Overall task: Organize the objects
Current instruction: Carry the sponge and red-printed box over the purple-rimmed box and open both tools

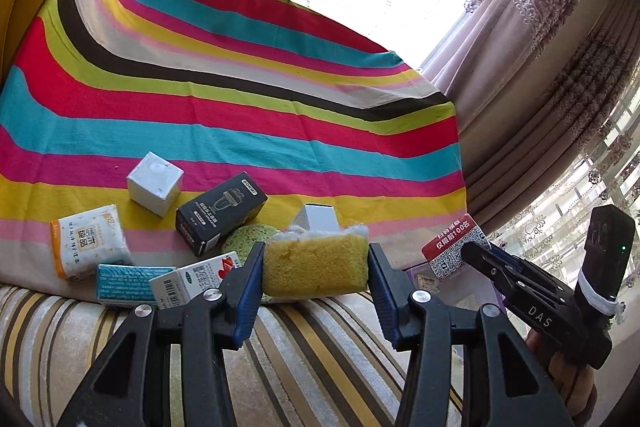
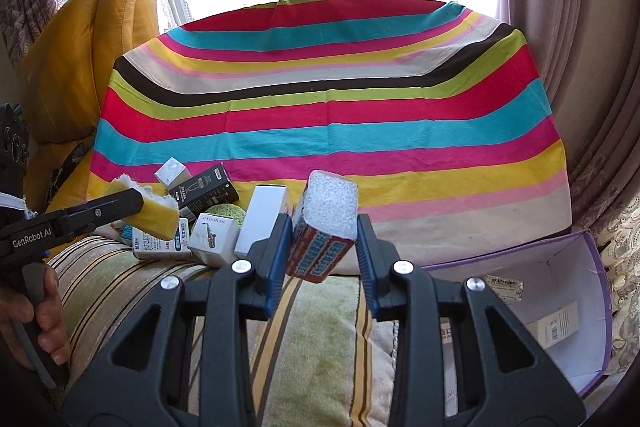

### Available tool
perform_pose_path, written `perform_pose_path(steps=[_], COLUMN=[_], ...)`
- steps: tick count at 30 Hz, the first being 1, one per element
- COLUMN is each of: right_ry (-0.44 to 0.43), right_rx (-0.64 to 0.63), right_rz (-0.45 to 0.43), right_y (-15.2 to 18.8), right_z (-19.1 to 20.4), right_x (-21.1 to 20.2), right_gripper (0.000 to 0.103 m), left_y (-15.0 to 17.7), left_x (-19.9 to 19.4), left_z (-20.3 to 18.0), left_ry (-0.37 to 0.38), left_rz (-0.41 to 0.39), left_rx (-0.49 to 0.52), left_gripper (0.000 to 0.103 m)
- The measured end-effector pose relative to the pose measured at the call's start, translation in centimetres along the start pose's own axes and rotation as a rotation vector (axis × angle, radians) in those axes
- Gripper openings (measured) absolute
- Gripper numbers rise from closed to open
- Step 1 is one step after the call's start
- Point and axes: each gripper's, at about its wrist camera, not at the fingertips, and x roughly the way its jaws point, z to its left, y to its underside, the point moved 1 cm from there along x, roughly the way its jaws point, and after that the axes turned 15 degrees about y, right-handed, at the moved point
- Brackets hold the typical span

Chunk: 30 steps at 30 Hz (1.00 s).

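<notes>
While the left gripper clamps a yellow sponge at lower centre of its view, the right gripper grasps a red-and-blue packet, tilted, at centre of its own view. Behind the sponge, on the striped cloth, lie a white cube box, a black box, a tissue pack at lower left, and a teal box beside a barcoded carton. At lower right of the right view, a purple-edged bin stands open, holding a small carton.
</notes>
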Motion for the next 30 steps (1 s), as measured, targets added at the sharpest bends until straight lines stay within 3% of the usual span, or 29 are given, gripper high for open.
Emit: perform_pose_path(steps=[16, 30], right_ry=[0.13, 0.22], right_rx=[0.149, 0.251], right_rz=[0.031, 0.087], right_y=[3.6, 6.6], right_z=[-10.8, -17.0], right_x=[-1.5, -0.5], right_gripper=[0.036, 0.036], left_y=[3.0, 5.7], left_x=[6.7, 12.4], left_z=[-8.3, -13.5], left_ry=[0.111, 0.167], left_rz=[0.178, 0.33], left_rx=[0.12, 0.197], left_gripper=[0.05, 0.05])
